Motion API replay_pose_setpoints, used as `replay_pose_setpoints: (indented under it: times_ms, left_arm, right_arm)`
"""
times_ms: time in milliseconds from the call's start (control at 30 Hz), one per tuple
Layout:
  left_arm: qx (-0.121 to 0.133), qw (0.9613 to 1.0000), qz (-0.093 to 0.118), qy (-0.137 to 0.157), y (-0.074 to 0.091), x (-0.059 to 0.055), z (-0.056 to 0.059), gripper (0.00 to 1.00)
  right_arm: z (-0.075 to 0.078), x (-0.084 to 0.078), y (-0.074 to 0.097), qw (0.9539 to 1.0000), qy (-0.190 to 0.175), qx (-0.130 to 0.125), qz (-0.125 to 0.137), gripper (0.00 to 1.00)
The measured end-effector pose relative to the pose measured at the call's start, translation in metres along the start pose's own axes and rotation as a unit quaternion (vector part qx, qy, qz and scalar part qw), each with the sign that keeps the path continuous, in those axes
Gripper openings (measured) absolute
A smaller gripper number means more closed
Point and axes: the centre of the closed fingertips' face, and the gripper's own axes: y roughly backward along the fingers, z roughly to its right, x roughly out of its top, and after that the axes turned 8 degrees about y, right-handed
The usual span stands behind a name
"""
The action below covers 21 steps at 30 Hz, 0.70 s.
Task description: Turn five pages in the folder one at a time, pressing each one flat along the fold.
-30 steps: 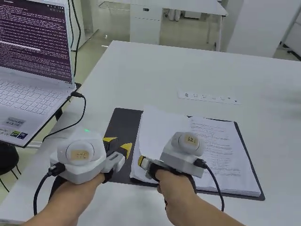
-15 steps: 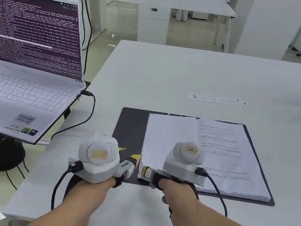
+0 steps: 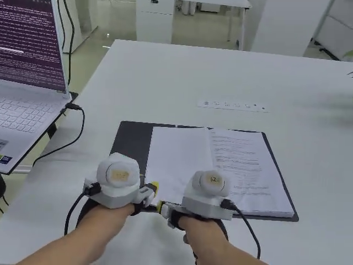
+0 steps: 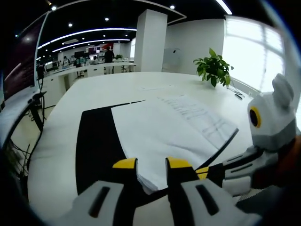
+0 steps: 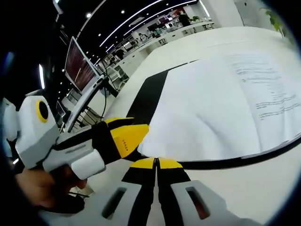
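Observation:
The black folder (image 3: 131, 144) lies open on the white table. A blank turned page (image 3: 176, 160) lies on its left half, and a printed page (image 3: 242, 165) tops the stack on the right. My left gripper (image 3: 153, 189) is open at the folder's near edge. In the left gripper view (image 4: 151, 164) the turned page's near corner (image 4: 150, 186) lies between its yellow jaws. My right gripper (image 3: 161, 208) sits beside it. Its jaws are shut together (image 5: 155, 163) and touch the page's near edge (image 5: 188, 150); no paper is visible between them.
An open laptop (image 3: 25, 83) stands at the left, with a black cable (image 3: 69, 138) running toward the folder. A white power strip (image 3: 231, 105) lies beyond the folder. The table's near edge is just below the grippers.
The page that the right gripper held lifted has come down flat on the folder's left half. Both grippers have drawn together at the folder's near edge.

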Motion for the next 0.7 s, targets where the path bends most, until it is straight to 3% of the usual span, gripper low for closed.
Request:
replay_pose_setpoints:
  times_ms: [33, 133, 233, 333, 400, 433, 533, 600, 700]
  left_arm:
    - [-0.002, 1.0, -0.004, -0.003, -0.002, -0.003, 0.002, 0.22]
    - [0.008, 0.9995, -0.029, -0.014, -0.013, -0.019, 0.004, 0.23]
    - [0.02, 0.9989, -0.04, -0.014, -0.018, -0.031, 0.001, 0.23]
    - [0.041, 0.9979, -0.05, -0.002, -0.017, -0.042, -0.004, 0.23]
    - [0.049, 0.998, -0.039, -0.01, -0.015, -0.044, -0.004, 0.22]
    - [0.053, 0.9976, -0.026, -0.036, -0.017, -0.041, -0.006, 0.22]
    - [0.058, 0.9983, -0.009, -0.002, -0.015, -0.043, -0.005, 0.21]
    - [0.057, 0.9982, -0.008, -0.017, -0.015, -0.043, -0.005, 0.21]
    - [0.064, 0.9979, -0.006, -0.01, -0.016, -0.043, -0.006, 0.21]
  right_arm:
    - [0.002, 0.002, 0.001, 1.0, -0.001, -0.002, 0.004, 0.0]
    - [0.03, 0.021, 0.015, 0.9987, -0.016, -0.025, 0.04, 0.0]
    - [0.052, 0.037, 0.024, 0.9954, -0.034, -0.043, 0.079, 0.0]
    - [0.07, 0.047, 0.03, 0.9925, -0.029, -0.053, 0.106, 0.0]
    - [0.079, 0.052, 0.032, 0.9912, -0.024, -0.051, 0.12, 0.0]
    - [0.083, 0.052, 0.032, 0.9914, -0.022, -0.053, 0.118, 0.0]
    - [0.1, 0.058, 0.031, 0.9895, -0.021, -0.061, 0.13, 0.0]
    - [0.107, 0.059, 0.028, 0.9896, -0.014, -0.062, 0.129, 0.0]
    - [0.116, 0.062, 0.022, 0.9906, 0.032, -0.058, 0.12, 0.0]
